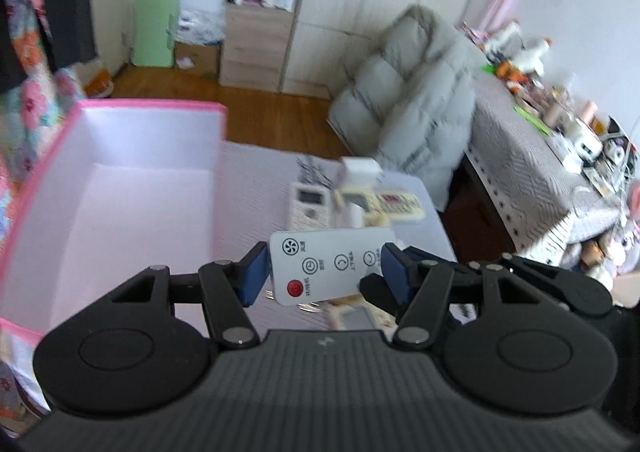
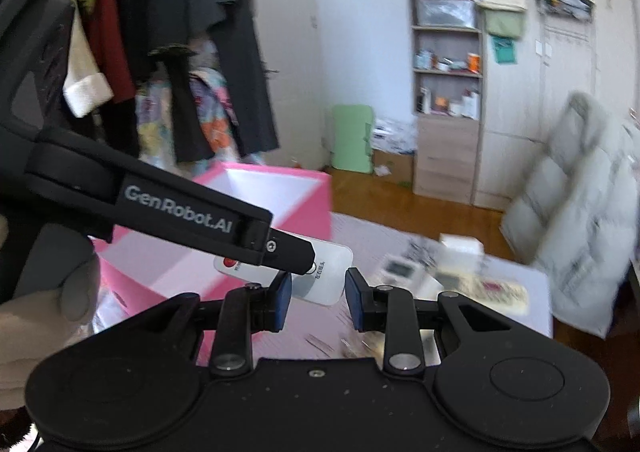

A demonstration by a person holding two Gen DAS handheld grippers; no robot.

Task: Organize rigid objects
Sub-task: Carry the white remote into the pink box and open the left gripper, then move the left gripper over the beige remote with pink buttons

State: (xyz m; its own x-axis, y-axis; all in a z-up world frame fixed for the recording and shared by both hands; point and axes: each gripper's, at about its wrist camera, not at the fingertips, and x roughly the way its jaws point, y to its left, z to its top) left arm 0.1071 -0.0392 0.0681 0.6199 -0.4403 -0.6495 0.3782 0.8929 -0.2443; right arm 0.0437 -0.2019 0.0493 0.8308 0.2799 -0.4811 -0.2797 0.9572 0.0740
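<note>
A pink storage box [image 1: 100, 188] with smooth white inner walls stands open on the pale tabletop [image 1: 256, 188], just left of the left gripper [image 1: 322, 270]. Its blue-padded jaws are closed partway on a flat white fan remote [image 1: 328, 264], a rounded rigid plastic slab with a red power button, held above the tabletop with its long axis running crosswise between the pads. The box opening lies immediately to the remote's left, so the left hand is the nearer one. The right gripper [image 2: 314, 294] hovers behind the remote, jaws apart and empty. Farther off lie two air-conditioner remotes [image 1: 310, 202] and a small white charger block [image 1: 358, 168], blurred.
</note>
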